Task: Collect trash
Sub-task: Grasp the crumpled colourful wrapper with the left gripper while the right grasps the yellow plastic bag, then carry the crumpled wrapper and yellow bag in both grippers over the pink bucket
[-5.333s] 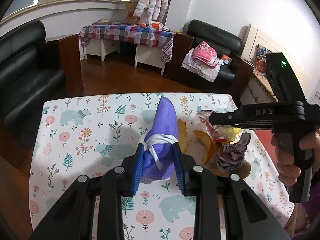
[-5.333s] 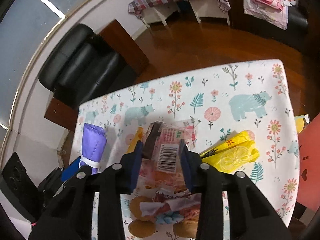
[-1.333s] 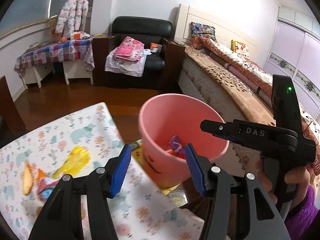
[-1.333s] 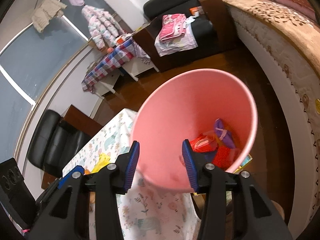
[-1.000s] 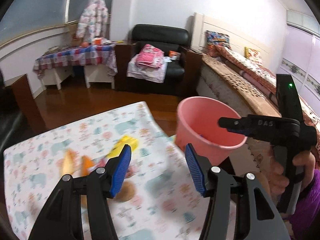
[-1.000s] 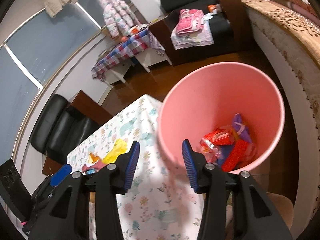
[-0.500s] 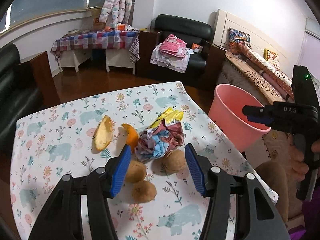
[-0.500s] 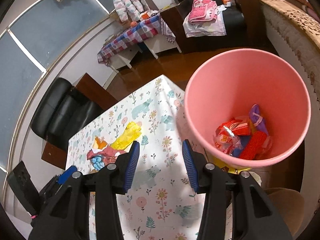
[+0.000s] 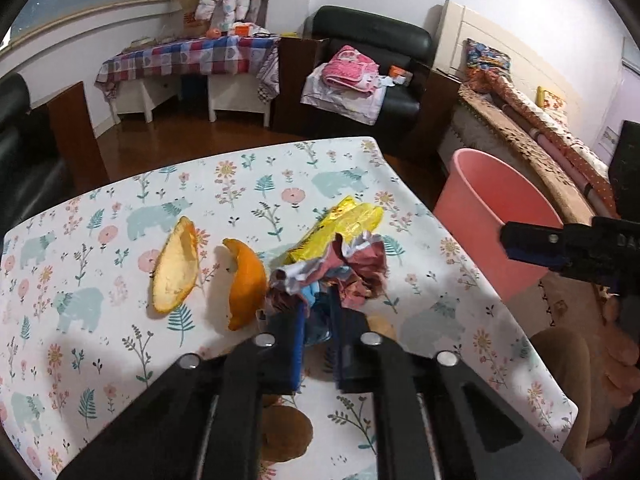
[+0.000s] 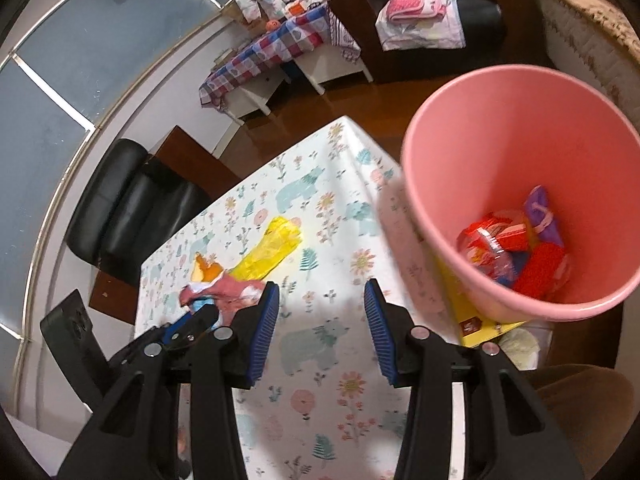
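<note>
Left gripper (image 9: 316,326), angled down at the table (image 9: 120,184), pinches a crumpled wrapper (image 9: 340,272); right gripper (image 10: 320,330) hovers wide open, empty.

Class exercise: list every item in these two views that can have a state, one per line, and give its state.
Left tongs: shut on crumpled wrapper.
Right tongs: open, holding nothing.
Pink bin: upright, partly filled with trash.
Yellow wrapper: lying flat on table.
Two orange peels: lying loose on tablecloth.
</note>
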`<action>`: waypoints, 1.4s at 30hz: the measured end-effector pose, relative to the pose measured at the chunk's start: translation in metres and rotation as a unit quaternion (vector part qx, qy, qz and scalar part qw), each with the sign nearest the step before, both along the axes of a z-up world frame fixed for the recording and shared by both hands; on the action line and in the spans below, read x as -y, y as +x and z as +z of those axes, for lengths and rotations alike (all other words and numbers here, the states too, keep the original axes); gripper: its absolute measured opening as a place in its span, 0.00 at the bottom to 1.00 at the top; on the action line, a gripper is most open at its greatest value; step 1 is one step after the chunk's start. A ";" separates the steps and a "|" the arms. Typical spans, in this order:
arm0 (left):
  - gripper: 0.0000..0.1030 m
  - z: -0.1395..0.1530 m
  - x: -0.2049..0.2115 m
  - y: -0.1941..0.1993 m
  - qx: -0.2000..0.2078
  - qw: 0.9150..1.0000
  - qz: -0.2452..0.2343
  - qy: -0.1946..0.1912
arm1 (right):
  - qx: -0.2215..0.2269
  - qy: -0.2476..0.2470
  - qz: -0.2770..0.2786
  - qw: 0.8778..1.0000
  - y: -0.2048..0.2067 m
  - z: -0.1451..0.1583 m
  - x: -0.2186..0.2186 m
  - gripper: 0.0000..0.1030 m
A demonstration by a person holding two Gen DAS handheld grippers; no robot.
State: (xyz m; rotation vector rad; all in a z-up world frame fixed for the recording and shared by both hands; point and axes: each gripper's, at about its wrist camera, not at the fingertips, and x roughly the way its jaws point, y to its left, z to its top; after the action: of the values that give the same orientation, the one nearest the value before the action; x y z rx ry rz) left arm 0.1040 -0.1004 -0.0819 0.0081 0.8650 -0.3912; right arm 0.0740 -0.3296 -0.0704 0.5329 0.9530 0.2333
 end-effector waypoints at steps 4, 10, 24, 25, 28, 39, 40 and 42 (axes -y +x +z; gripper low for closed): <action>0.04 0.012 -0.008 -0.008 0.018 1.000 -0.006 -0.023 | -0.010 0.026 0.015 0.999 0.008 -0.004 -0.012 0.44; 0.04 0.044 -0.039 -0.026 0.050 0.996 0.014 -0.066 | -0.033 0.056 0.036 0.997 0.029 -0.008 -0.038 0.44; 0.04 0.058 -0.119 -0.054 0.067 0.988 0.080 -0.110 | -0.126 -0.001 -0.008 0.992 0.086 -0.035 -0.099 0.44; 0.04 0.057 -0.123 -0.054 0.066 0.988 0.082 -0.113 | -0.130 0.001 -0.012 0.991 0.087 -0.037 -0.099 0.44; 0.04 0.053 -0.130 -0.053 0.059 0.987 0.087 -0.122 | -0.121 -0.003 -0.019 0.992 0.093 -0.036 -0.103 0.44; 0.04 0.044 -0.140 -0.050 0.048 0.985 0.092 -0.136 | -0.096 -0.013 -0.027 0.995 0.114 -0.033 -0.120 0.44; 0.04 0.044 -0.139 -0.050 0.047 0.985 0.092 -0.136 | -0.092 -0.029 -0.024 0.995 0.114 -0.033 -0.123 0.44; 0.04 0.044 -0.138 -0.050 0.047 0.985 0.092 -0.135 | -0.081 -0.066 -0.010 0.995 0.114 -0.032 -0.131 0.43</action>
State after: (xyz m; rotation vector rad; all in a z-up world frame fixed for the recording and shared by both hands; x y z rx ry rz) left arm 0.0539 0.0374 -0.0381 -0.2996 0.7085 -0.3280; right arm 0.1879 -0.1983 -0.1025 0.4445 1.1113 0.1095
